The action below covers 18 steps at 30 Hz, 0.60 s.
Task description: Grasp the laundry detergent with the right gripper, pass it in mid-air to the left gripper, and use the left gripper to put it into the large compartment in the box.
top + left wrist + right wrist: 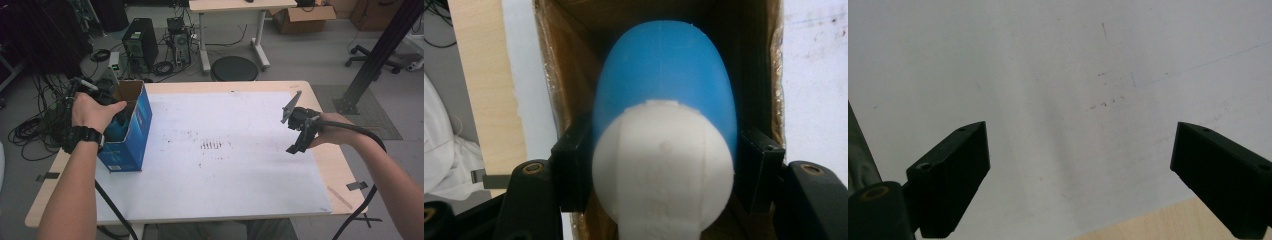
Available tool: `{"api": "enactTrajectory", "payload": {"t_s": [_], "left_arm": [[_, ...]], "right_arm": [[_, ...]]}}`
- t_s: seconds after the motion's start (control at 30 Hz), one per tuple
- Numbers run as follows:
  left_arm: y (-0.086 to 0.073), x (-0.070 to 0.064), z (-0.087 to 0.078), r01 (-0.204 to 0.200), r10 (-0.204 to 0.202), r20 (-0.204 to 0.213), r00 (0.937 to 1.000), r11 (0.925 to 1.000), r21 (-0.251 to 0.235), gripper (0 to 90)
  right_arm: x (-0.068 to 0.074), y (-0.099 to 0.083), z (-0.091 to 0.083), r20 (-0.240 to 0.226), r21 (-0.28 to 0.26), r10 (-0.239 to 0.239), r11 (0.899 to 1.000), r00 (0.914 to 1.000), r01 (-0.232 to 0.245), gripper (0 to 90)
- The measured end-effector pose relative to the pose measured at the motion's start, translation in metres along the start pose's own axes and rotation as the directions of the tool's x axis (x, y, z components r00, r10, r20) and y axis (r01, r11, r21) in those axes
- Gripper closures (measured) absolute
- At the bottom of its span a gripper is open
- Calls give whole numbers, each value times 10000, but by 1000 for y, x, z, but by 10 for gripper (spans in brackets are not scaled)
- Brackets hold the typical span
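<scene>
Reaching down into the open top of the blue box (131, 131) at the table's left edge, the left gripper (664, 165) has its jaws clamped on a blue and white bulb-shaped object (664, 125) inside the cardboard walls. The right gripper (1078, 175) hangs over the white mat (225, 150) near its right edge, jaws spread wide and empty.

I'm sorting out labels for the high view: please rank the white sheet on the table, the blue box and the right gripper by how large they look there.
1. white sheet, by far the largest.
2. blue box.
3. right gripper, smallest, its jaws apart.
</scene>
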<state>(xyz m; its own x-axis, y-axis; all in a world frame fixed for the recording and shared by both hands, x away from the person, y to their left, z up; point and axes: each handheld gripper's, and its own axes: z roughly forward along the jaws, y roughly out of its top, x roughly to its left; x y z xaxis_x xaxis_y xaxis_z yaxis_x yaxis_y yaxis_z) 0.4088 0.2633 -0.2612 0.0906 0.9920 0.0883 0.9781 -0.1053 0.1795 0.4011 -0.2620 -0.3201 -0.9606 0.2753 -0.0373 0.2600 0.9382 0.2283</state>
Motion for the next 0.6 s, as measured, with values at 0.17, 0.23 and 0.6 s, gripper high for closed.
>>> {"api": "enactTrajectory", "payload": {"t_s": [0.17, 0.23, 0.6], "left_arm": [[-1, 0, 4, -41, 41, -54, 10000, 10000, 52, 383], [-2, 0, 5, -89, 90, -92, 9999, 10000, 36, 382], [-6, 1, 13, -32, 33, -81, 10000, 9999, 119, 382]], "right_arm": [[0, -1, 2, -34, -28, 28, 10000, 10000, -28, 85], [0, -1, 1, -30, -20, -7, 10000, 10000, 7, 85], [0, 0, 2, -14, -52, 96, 9999, 10000, -96, 85]]}}
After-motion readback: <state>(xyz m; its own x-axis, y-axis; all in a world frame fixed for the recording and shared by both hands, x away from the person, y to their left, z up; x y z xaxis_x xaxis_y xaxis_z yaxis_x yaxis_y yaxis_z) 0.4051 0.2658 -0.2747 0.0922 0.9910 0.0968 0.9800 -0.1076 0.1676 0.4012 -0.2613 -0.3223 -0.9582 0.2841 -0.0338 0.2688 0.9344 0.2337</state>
